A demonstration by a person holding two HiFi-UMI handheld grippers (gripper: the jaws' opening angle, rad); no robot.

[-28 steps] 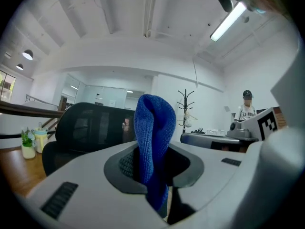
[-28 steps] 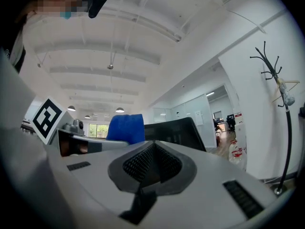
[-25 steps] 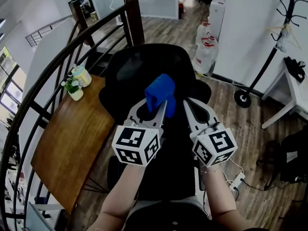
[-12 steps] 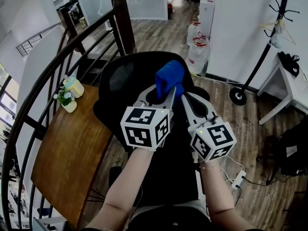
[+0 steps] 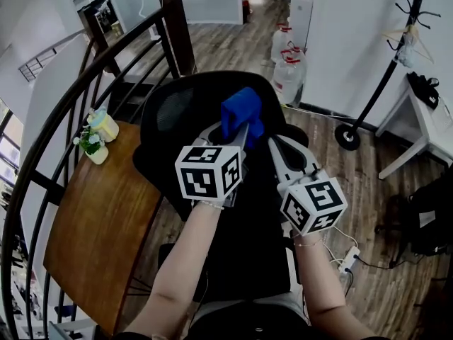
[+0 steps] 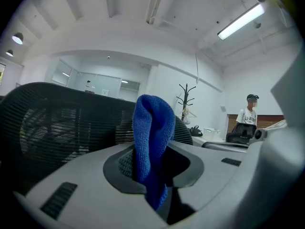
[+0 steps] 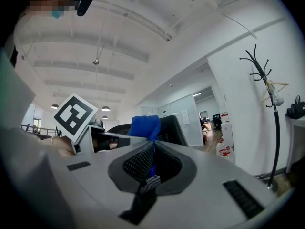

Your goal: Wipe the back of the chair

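Observation:
A black office chair with a mesh back (image 5: 185, 107) stands right in front of me. In the left gripper view the mesh back (image 6: 57, 128) fills the left side. My left gripper (image 5: 239, 134) is shut on a folded blue cloth (image 5: 241, 110), which stands up out of the jaws over the top part of the chair back. The cloth (image 6: 152, 120) is pinched in that left gripper (image 6: 153, 152). My right gripper (image 5: 272, 143) is just right of the cloth, shut, with only a thin slit between its jaws. From the right gripper (image 7: 153, 146) the cloth (image 7: 144, 126) shows beyond the tips.
A wooden table (image 5: 99, 211) at the left carries a small potted plant (image 5: 90, 146) and a pale jar (image 5: 105, 125). A dark curved railing (image 5: 74, 108) runs behind it. Water bottles (image 5: 287, 76), a coat stand (image 5: 396, 55) and a white table (image 5: 425, 122) are at the right. A person (image 6: 248, 120) stands far off.
Both grippers and the blue cloth have risen and moved forward, from over the seat to the upper part of the chair back. The left gripper keeps its hold.

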